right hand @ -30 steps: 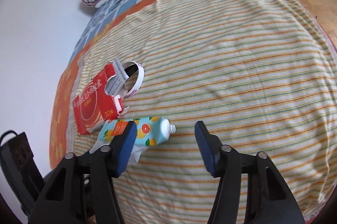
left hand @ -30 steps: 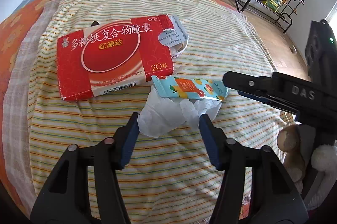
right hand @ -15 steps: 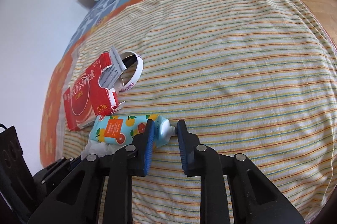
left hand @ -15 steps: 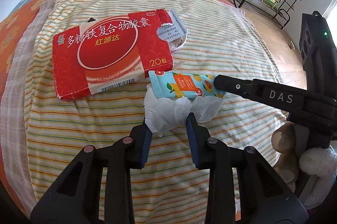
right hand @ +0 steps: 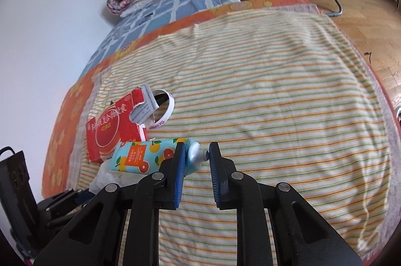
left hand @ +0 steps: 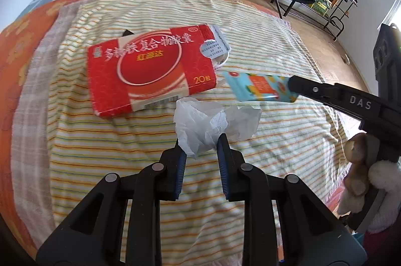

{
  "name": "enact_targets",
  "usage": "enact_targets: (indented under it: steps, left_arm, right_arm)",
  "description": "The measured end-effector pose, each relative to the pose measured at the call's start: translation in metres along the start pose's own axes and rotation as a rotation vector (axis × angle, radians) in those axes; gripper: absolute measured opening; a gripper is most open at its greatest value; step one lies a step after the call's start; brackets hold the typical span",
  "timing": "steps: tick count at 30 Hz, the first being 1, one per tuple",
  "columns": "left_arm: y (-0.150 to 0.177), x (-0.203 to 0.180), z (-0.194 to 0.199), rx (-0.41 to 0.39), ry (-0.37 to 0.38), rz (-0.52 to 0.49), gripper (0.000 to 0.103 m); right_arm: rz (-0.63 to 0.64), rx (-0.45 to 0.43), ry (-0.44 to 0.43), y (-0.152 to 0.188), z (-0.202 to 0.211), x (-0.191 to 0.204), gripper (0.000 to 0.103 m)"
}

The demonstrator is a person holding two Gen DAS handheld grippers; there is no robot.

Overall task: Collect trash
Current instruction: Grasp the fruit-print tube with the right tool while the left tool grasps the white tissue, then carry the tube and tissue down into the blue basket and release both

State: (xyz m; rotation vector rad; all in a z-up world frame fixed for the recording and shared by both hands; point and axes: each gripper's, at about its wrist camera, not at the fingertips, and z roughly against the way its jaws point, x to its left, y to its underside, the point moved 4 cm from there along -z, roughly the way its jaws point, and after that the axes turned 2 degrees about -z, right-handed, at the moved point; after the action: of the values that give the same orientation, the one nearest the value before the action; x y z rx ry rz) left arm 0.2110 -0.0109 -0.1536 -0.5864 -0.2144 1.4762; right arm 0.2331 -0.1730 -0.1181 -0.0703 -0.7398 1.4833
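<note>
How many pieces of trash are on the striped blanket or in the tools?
4. Crumpled tissue in the left tool; fruit-print tube in the right tool; red box on the striped blanket; white ring behind it. More may be hidden.

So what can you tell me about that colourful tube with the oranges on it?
The tube is soft, squeezable-looking plastic, light blue with printed oranges, grapefruit slices and an orange label panel. One end is flat and crimped; the other narrows to a white nozzle with no cap showing. The right gripper is shut on its nozzle end. It appears lifted slightly off the striped blanket, roughly level, beside the red box and above the crumpled tissue.
</note>
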Motion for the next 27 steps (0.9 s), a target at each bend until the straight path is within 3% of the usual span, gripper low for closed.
enact_targets:
  steps: [8, 17, 27]
  left_arm:
    - [0.013, 0.009, 0.034, -0.029, -0.003, 0.002, 0.023]
    - [0.039, -0.006, 0.086, -0.092, 0.021, -0.028, 0.023]
    - [0.093, -0.016, 0.124, -0.103, 0.053, -0.015, 0.023]
  right_arm:
    - [0.059, -0.028, 0.003, 0.01, 0.032, 0.002, 0.017]
    - [0.143, -0.053, -0.014, 0.042, 0.081, 0.015, 0.017]
    - [0.184, -0.067, -0.065, 0.09, 0.129, 0.025, 0.017]
